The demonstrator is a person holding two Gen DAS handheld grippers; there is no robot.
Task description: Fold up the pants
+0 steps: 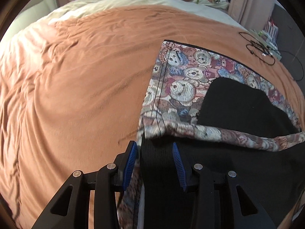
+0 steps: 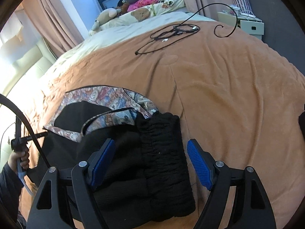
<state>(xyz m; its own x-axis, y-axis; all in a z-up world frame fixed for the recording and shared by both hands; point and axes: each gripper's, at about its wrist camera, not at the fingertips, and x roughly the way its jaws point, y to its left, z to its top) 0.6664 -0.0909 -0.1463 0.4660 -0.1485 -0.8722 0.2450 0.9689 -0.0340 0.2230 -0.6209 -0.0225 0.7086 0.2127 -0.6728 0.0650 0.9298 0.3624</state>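
Note:
The pants [image 1: 181, 87] have a teddy-bear print outside and a black lining [image 1: 238, 103]. They lie partly folded on the orange blanket [image 1: 76, 76]. My left gripper [image 1: 154, 144] is open just above the near left edge of the pants, with black cloth lying between its blue pads but not pinched. In the right wrist view the pants [image 2: 106, 99] sit at lower left, and their black gathered waistband [image 2: 162, 152] runs toward me. My right gripper [image 2: 151, 141] stands wide open over that waistband, its pads clear of the cloth on both sides.
Loose black cables [image 2: 171, 32] lie on the blanket [image 2: 228, 95] beyond the pants. Pillows and plush toys [image 2: 106, 13] are at the head of the bed, and a white nightstand [image 2: 251, 24] is at far right. A hand [image 2: 19, 156] holds a gripper handle at left.

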